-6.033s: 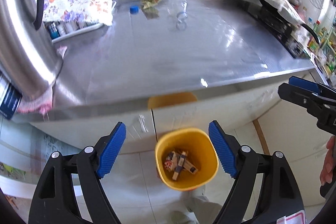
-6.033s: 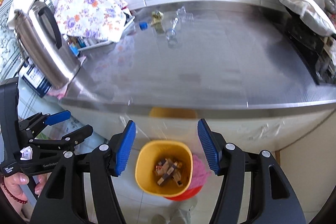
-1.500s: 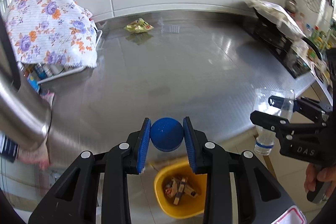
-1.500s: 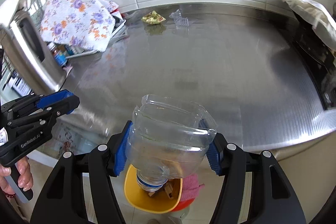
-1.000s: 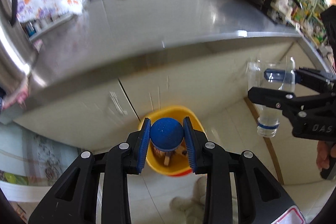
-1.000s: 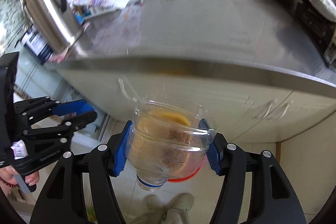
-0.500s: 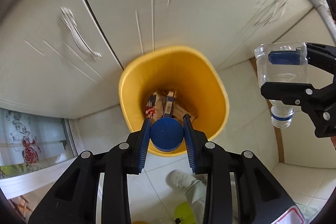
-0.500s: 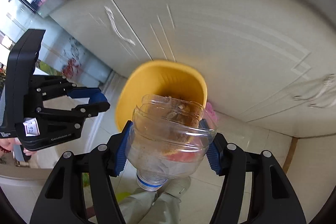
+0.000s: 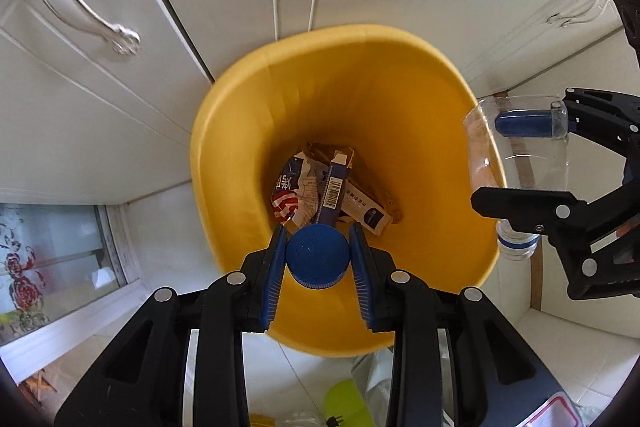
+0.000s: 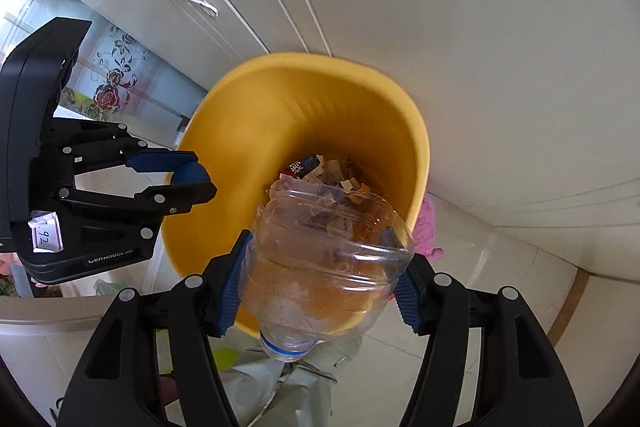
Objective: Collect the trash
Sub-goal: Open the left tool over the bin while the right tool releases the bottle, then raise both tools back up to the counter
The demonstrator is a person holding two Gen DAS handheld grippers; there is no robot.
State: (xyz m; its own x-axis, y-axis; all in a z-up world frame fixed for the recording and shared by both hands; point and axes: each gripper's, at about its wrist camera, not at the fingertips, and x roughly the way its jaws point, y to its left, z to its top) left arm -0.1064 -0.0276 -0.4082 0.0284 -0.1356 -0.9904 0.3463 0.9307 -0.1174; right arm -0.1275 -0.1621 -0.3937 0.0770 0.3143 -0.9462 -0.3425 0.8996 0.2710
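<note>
Both grippers have dropped from counter height to just above the yellow bin (image 9: 256,115), which now fills each view; steel counter and kettle gone from frame. Landmark = bin. Up-left of the bin: cream cabinet door with curved metal handle (image 9: 80,11). Left of the bin, low: floral glass panel (image 9: 24,259). Left gripper (image 9: 318,259) over the bin's near rim, jaws narrow, clamped on blue bottle cap (image 9: 317,255), cap flat-side up toward camera, pads touching both sides. Inside the bin at the bottom: crumpled wrappers and a blue carton with barcode (image 9: 332,187), directly beyond the cap. Right gripper (image 10: 316,279) over the bin's right rim, jaws wide, pads on both flanks of clear cut plastic bottle (image 10: 324,259); neck with blue ring points down toward camera side, cut open end faces into the bin. Pink cloth (image 10: 426,231) just outside the bin's right wall. Pale tiled floor (image 10: 480,259) around the bin.
</note>
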